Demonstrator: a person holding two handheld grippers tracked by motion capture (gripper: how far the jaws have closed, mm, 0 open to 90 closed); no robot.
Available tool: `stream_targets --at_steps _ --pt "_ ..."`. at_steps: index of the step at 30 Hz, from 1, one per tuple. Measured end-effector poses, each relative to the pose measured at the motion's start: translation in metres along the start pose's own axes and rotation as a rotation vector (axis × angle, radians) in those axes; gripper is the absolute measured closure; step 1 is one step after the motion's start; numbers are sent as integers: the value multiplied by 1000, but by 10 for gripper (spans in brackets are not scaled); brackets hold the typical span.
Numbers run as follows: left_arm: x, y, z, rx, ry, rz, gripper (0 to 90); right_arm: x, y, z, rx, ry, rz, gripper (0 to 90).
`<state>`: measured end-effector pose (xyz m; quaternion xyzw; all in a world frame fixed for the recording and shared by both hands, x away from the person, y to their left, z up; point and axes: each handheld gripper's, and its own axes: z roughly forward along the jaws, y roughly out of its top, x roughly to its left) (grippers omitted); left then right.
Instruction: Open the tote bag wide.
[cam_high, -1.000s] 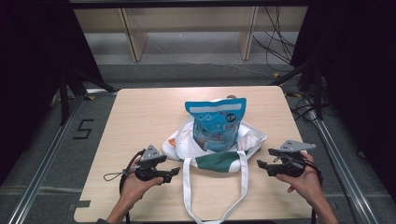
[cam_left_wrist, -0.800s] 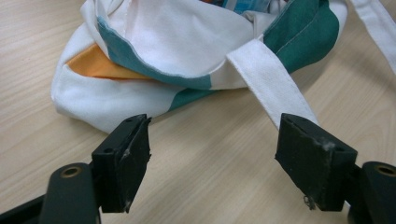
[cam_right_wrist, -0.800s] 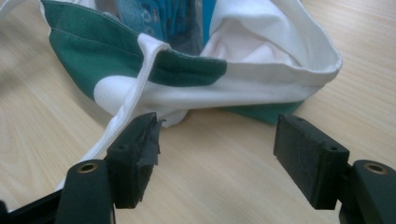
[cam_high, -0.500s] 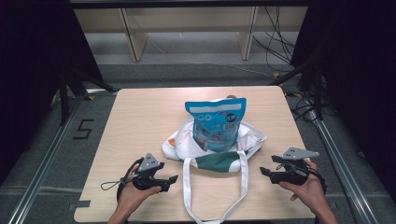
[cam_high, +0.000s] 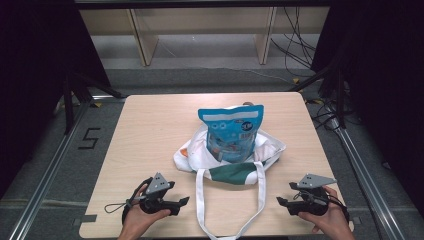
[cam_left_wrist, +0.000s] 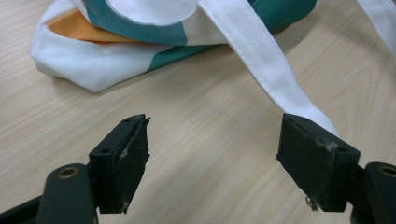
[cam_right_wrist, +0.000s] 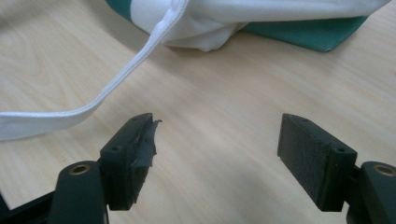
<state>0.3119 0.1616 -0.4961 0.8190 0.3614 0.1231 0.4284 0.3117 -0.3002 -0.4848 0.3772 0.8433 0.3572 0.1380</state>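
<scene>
Tote bag (cam_high: 227, 157) with its blue pouch (cam_high: 231, 132) sits mid-worktop; my left tool (cam_high: 181, 202) and right tool (cam_high: 282, 202) gape empty, next I grab the straps (cam_high: 200, 200).

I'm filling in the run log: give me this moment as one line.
left gripper: open, empty | right gripper: open, empty, jaws just opening | blue pouch: standing in tote bag | straps: lying on table

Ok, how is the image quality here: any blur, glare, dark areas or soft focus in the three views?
High view: even light on the table, black surroundings, slightly soft, no glare on the blue snack pouch. Left gripper view: fingers and nearby wood sharp, tote bag a little soft. Right gripper view: white bag strap mildly blurred, soft shadow under the bag.
</scene>
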Motion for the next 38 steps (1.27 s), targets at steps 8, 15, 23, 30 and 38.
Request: stream_targets --at_steps 8,15,23,30,38 --pt "-14 -8 -5 -12 -9 -19 230 14 -16 -3 11 -8 1 277" --pt "-22 -13 -3 -2 -23 -12 228 28 -26 -5 26 -6 18 276" --pt "-21 -13 -2 8 -15 12 228 24 -27 -3 24 -11 -18 274" --pt "-22 -14 -1 5 -16 -12 228 25 -26 -3 25 -13 -15 274" --pt "-21 -13 -2 22 -7 1 228 24 -26 -3 32 -6 -11 273"
